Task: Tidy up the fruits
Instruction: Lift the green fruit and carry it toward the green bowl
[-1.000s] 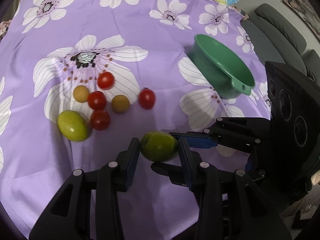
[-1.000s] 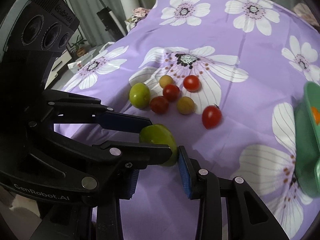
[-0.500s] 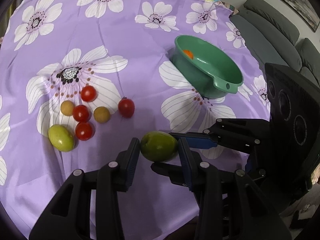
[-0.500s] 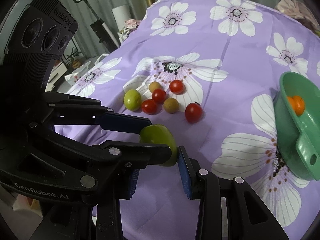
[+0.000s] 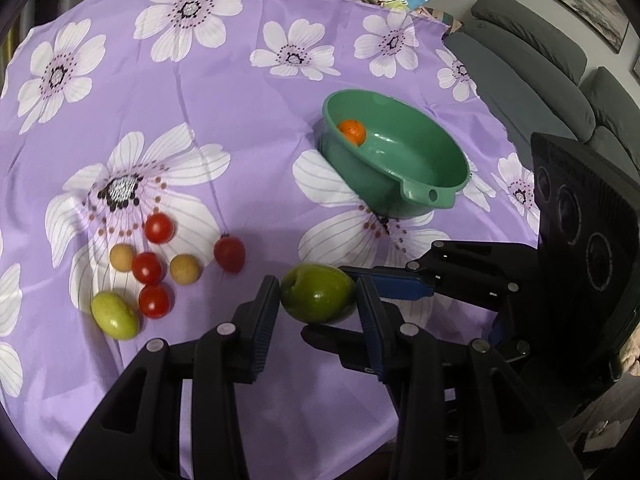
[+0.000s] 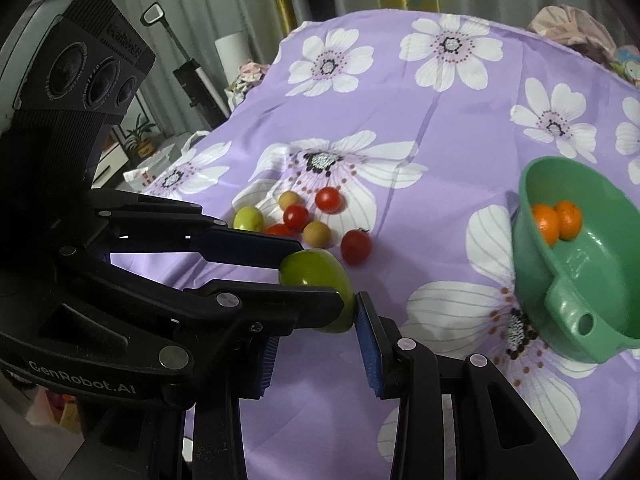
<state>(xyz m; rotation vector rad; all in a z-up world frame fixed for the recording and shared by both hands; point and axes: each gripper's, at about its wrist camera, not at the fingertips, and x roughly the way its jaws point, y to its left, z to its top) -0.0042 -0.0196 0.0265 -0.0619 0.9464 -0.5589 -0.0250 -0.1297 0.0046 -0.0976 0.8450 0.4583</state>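
Since the earlier frame, both tools have been raised and drawn back from the desk (image 5: 248, 92), so that the green bowl (image 5: 400, 184) with 2 oranges (image 6: 556, 220) is now fully seen. A green fruit (image 5: 318, 294) is clamped at once by the left tool (image 5: 318, 308) and the right tool (image 6: 316, 344), and is held above the purple flowered cloth. On the cloth, left of the bowl, are left 4 red tomatoes (image 5: 159, 228), 2 tan fruits (image 5: 185, 268) and 1 more green fruit (image 5: 115, 315).

Each camera sits close behind its own claw, looking steeply down along the fingers at the purple cloth (image 5: 248, 92). Both views share the green bowl (image 5: 420, 196) (image 6: 568, 308) ahead and the opposite claw.
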